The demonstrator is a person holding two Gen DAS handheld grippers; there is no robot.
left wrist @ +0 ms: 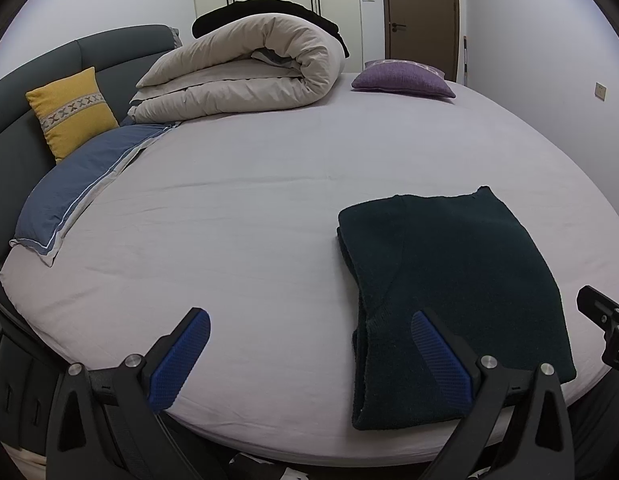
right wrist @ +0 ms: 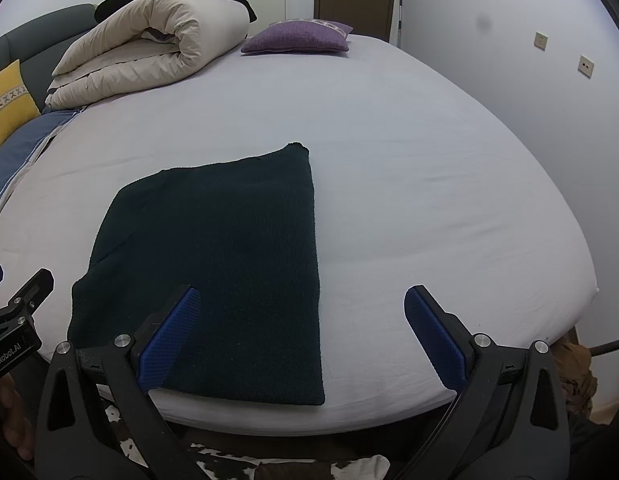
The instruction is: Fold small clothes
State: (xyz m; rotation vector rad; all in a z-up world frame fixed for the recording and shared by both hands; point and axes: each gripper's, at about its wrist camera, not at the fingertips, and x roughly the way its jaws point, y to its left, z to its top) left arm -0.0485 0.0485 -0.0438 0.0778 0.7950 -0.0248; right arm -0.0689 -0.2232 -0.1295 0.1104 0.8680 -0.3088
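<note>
Both the left gripper (left wrist: 311, 354) and the right gripper (right wrist: 301, 334) hover spread apart and empty; the dark green sweater (right wrist: 217, 264) lies part-folded near the bed (right wrist: 429, 160) edge at 6 o'clock. Next, likely pinching its near hem to fold away.

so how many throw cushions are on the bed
2: a yellow square cushion with a patterned band leaning on the grey headboard, and a purple knitted cushion lying flat at the far edge. The rolled duvet may hide others.

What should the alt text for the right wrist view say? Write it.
A folded dark green sweater lies flat near the front edge of a bed, with the open right tool above it, holding nothing. A rolled beige duvet and a purple cushion sit behind.
</note>
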